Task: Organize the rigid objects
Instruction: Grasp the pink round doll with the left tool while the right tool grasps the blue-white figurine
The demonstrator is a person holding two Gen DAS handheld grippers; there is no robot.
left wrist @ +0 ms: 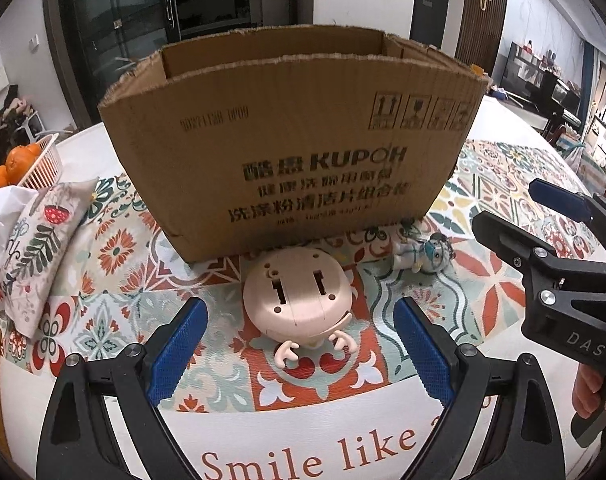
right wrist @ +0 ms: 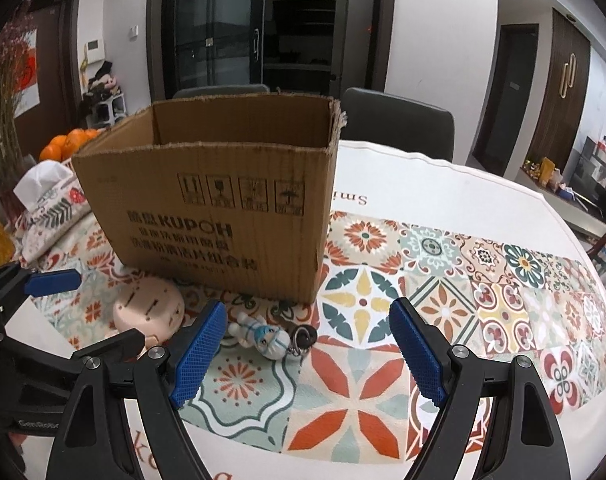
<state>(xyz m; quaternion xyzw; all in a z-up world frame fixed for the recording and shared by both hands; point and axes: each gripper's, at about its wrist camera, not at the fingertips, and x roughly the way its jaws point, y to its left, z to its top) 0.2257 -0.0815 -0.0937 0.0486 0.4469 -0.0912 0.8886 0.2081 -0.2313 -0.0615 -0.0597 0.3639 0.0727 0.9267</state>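
Note:
A pale pink round toy figure (left wrist: 297, 294) lies on the patterned tablecloth just in front of an open cardboard box (left wrist: 291, 140). My left gripper (left wrist: 299, 344) is open, its blue pads either side of the toy's near end, not touching it. A small white and blue figurine keychain (left wrist: 423, 256) lies to the toy's right. In the right wrist view my right gripper (right wrist: 307, 344) is open and empty, with the keychain (right wrist: 269, 336) just beyond its left pad, the pink toy (right wrist: 149, 308) further left and the box (right wrist: 215, 196) behind.
A floral tissue pouch (left wrist: 43, 248) and a white basket of oranges (left wrist: 27, 164) stand left of the box. Dark chairs (right wrist: 399, 120) stand behind the table. The tablecloth's white border (left wrist: 303, 440) runs along the near edge. The right gripper's body (left wrist: 563, 272) is at the right.

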